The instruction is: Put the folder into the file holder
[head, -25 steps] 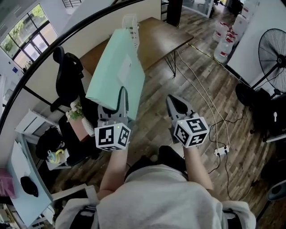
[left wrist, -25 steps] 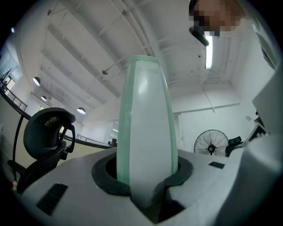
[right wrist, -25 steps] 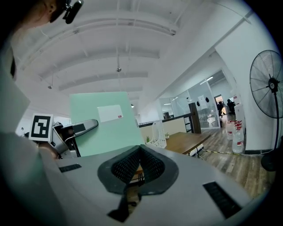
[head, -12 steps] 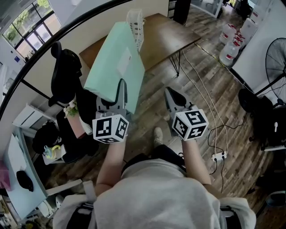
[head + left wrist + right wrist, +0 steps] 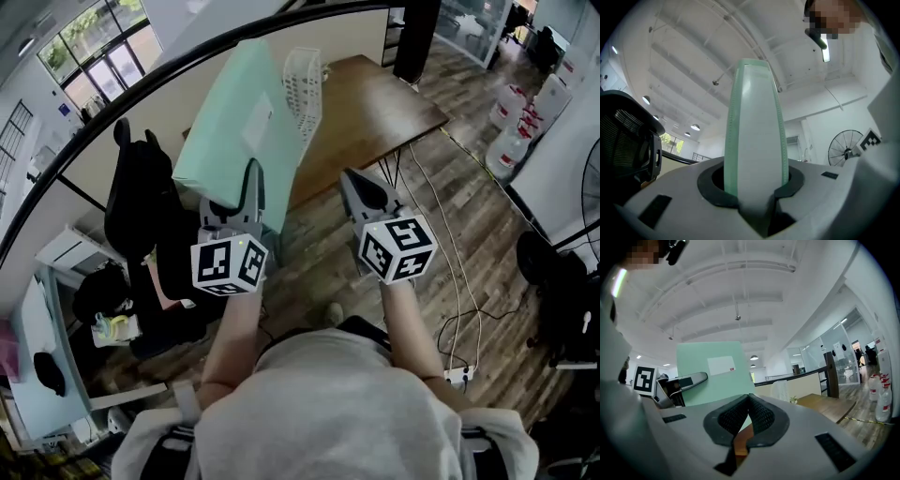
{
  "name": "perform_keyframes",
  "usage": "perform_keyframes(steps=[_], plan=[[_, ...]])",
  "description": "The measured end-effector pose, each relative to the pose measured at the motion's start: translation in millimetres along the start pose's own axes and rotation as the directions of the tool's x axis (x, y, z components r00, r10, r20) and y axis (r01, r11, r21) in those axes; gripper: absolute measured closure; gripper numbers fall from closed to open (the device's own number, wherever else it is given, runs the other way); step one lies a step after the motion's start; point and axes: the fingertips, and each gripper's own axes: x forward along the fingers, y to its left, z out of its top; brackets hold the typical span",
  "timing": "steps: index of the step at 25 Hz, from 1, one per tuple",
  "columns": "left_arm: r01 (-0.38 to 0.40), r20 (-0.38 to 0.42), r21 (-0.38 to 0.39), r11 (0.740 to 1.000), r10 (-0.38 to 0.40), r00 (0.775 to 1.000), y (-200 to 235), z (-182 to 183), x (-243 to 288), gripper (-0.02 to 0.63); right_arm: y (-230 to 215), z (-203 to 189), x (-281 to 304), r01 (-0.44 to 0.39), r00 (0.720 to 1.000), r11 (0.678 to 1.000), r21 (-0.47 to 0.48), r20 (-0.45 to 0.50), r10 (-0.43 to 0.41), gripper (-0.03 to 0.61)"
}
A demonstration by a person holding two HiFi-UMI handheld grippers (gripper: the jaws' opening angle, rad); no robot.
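Short of the far table (image 5: 394,103), the left gripper (image 5: 249,192) clamps the folder (image 5: 239,131) by its near edge, the right gripper (image 5: 354,183) closed and empty; held so low, it may sway and topple the holder (image 5: 302,89).

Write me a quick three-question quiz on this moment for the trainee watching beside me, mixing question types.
1. True or false: the left tongs are shut on the green folder.
2. Where does the white file holder stand? A on the wooden table; B on the floor; C on the black chair.
3. Fill in: the right tongs are shut and hold ____.
Key: 1 true; 2 A; 3 nothing.
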Motion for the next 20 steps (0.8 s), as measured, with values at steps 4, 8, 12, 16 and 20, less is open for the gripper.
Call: perform_keyframes(steps=[4, 8, 12, 16, 20], plan=[[-0.027, 0.029, 0.006, 1.0, 0.026, 0.999, 6, 1, 33, 0.445, -20, 2, 25, -0.049, 0.999, 0.999, -0.003, -0.006, 0.049, 0.569], [-0.04, 0.059, 0.02, 0.999, 0.039, 0.998, 7, 0, 60, 0.445, -47, 0, 40, -0.061, 0.998, 0.998, 0.028, 0.002, 0.061, 0.569], [-0.049, 0.076, 0.042, 0.998, 0.046, 0.996, 12, -1, 79, 0.445, -65, -7, 50, -0.061, 0.998, 0.996, 0.059, -0.009, 0.061, 0.569], [-0.065, 0.071, 0.052, 0.996, 0.062, 0.996, 20, -5, 99, 0.445, -79, -15, 61, -0.062, 0.997, 0.994, 0.085, -0.03, 0.065, 0.569], [-0.067, 0.052, 0.046, 0.997, 0.065, 0.997, 26, -16, 122, 0.445, -93, -22, 79, -0.06, 0.997, 0.992, 0.108, -0.045, 0.065, 0.569]])
